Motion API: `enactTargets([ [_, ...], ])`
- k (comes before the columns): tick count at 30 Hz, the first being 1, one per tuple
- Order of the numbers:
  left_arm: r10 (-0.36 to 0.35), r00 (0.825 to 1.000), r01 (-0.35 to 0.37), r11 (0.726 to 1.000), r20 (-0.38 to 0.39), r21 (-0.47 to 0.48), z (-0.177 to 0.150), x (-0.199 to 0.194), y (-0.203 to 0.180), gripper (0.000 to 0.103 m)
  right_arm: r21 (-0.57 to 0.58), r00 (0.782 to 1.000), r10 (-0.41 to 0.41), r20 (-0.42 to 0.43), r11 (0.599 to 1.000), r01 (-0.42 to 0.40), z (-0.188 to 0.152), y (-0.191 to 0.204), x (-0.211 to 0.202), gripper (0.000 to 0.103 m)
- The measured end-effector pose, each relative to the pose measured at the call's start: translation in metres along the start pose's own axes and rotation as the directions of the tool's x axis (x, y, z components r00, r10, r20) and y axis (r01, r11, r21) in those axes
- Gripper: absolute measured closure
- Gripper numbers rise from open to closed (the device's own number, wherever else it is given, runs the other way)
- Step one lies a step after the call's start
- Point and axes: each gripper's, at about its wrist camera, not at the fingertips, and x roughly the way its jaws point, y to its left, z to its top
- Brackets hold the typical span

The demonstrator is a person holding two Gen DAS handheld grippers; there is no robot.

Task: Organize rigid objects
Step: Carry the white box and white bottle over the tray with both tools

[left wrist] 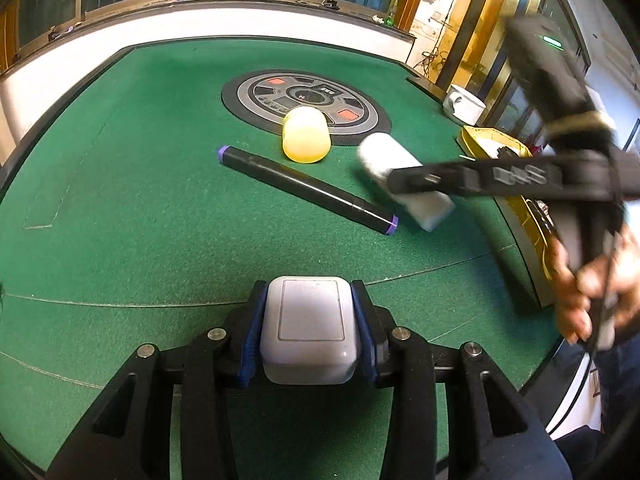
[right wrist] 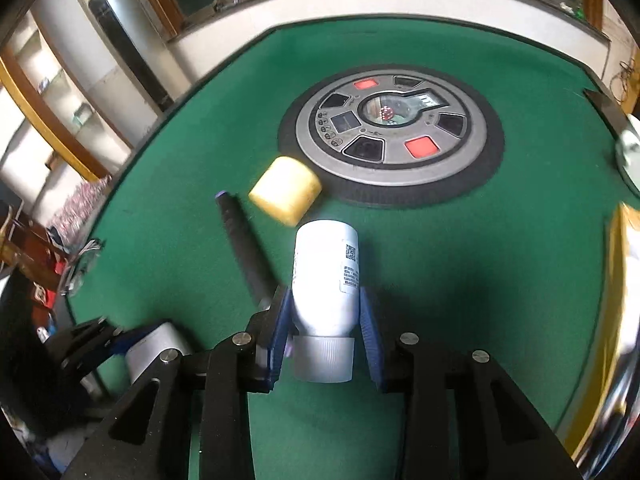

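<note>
My left gripper [left wrist: 310,286] is shut on a pale grey rounded case [left wrist: 310,320], its blue pads pressing both sides just above the green felt. My right gripper [right wrist: 325,292] is shut on a white bottle [right wrist: 326,256] with a grey cap, gripped near the cap end. Seen from the left wrist, the right gripper [left wrist: 404,184] and the bottle [left wrist: 376,152] are blurred at the right. A black marker [left wrist: 308,188] with purple ends lies diagonally in the middle. A yellow cup [left wrist: 306,134] lies just beyond it. The right wrist view also shows the marker [right wrist: 244,248], the cup [right wrist: 286,190] and the left gripper [right wrist: 96,340].
A round grey control panel [left wrist: 306,98] sits in the centre of the green table [left wrist: 120,200]. A white mug [left wrist: 464,102] and a gold-rimmed tray [left wrist: 488,140] stand off the right edge. A hand [left wrist: 580,292] holds the right gripper.
</note>
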Motion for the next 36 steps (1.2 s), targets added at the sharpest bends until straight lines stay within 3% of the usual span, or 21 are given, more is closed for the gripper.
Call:
enactTargets([
  [8, -0.054, 0.998, 0.054, 0.998, 0.012, 0.016, 0.0, -0.003, -0.024, 0.065, 0.071, 0.99, 0.114, 0.079, 0.99, -0.12, -0.047, -0.014, -0.04, 0.073],
  [22, -0.12, 0.993, 0.119, 0.986, 0.004, 0.121, 0.016, -0.009, -0.093, 0.065, 0.182, 0.963, 0.148, 0.224, 0.965, -0.191, -0.082, -0.061, -0.087, 0.072],
  [30, -0.214, 0.976, 0.214, 0.946, -0.026, 0.243, 0.034, -0.002, -0.175, 0.065, 0.277, 0.94, 0.048, 0.338, 0.949, -0.148, -0.091, -0.117, -0.133, 0.072],
  [36, -0.272, 0.959, 0.283, 0.902, -0.079, 0.327, 0.039, 0.014, -0.241, 0.065, 0.34, 0.937, -0.069, 0.343, 0.939, -0.055, -0.096, -0.156, -0.158, 0.072],
])
